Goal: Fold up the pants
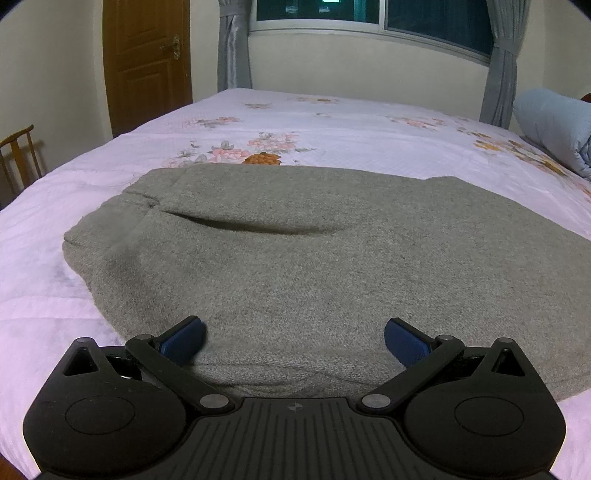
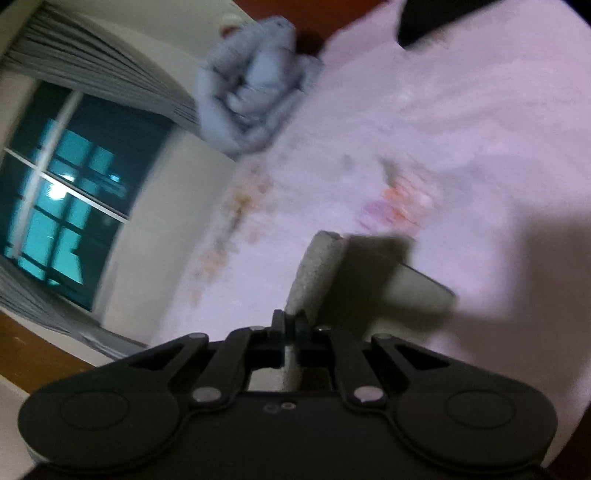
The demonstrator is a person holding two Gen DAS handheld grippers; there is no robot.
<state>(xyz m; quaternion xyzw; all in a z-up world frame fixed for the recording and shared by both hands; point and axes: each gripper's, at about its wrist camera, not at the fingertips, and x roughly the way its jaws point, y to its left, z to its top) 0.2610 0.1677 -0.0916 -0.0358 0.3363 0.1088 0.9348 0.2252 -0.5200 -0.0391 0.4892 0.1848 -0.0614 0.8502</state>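
Grey knitted pants [image 1: 295,240] lie folded flat on the pink floral bed sheet [image 1: 332,122], with a dark crease across their middle. My left gripper [image 1: 295,332] hovers over their near edge, its blue pads wide apart and nothing between them. In the blurred, rolled right wrist view, my right gripper [image 2: 290,321] has its jaws together on a strip of the grey pants [image 2: 317,266]. That strip stands up off the sheet [image 2: 443,129], and a dark fold hangs to its right.
A rolled pale blue quilt [image 1: 554,125] lies at the bed's right end and shows again as the quilt [image 2: 251,88] in the right view. A wooden door [image 1: 147,62] and a chair [image 1: 18,155] stand left. A curtained window [image 1: 369,14] is behind the bed.
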